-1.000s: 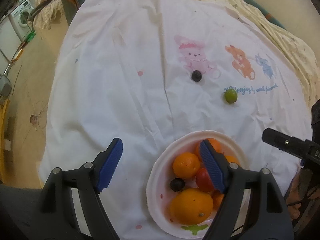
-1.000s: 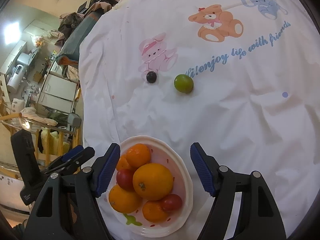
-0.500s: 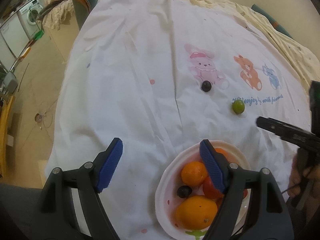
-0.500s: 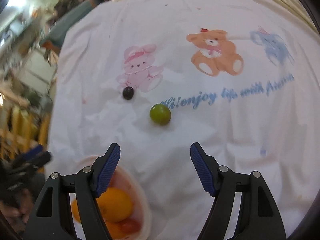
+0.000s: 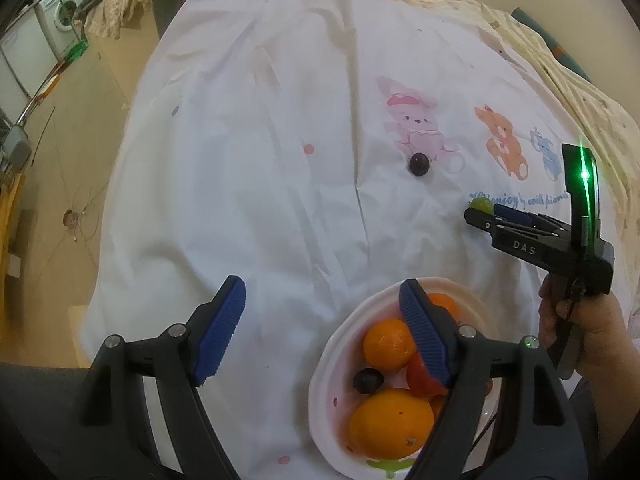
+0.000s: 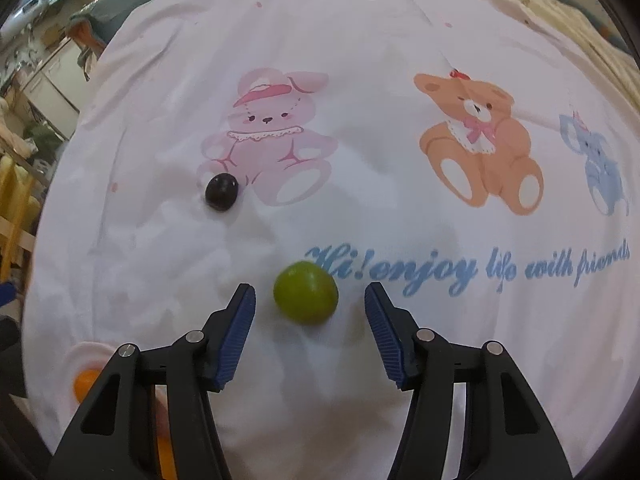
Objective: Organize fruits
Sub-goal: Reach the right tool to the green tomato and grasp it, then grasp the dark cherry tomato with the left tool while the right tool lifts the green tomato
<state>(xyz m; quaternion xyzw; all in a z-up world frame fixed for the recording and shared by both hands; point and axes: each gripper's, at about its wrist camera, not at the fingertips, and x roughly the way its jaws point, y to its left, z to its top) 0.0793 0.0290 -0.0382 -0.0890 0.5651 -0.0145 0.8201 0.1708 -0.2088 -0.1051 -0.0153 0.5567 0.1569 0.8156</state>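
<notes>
A green grape (image 6: 305,298) lies on the white cartoon-print cloth, between the open fingers of my right gripper (image 6: 310,308), untouched. A dark grape (image 6: 221,191) lies further away to its left, also seen in the left wrist view (image 5: 419,164). A white bowl (image 5: 332,364) holds oranges (image 5: 390,422), a red tomato and a dark grape (image 5: 367,380). My left gripper (image 5: 320,312) is open and empty above the bowl's left edge. In the left wrist view the right gripper (image 5: 486,218) reaches the green grape (image 5: 481,203).
The cloth (image 5: 280,160) drapes over a table, with its edge falling off to the left toward the floor (image 5: 60,140). A beige patterned fabric (image 5: 580,92) lies along the far right. The bowl's rim (image 6: 86,350) shows at the lower left of the right wrist view.
My right gripper has moved away from the bowl, forward to the green grape, which now sits between its open fingers. My left gripper has stayed open by the bowl.
</notes>
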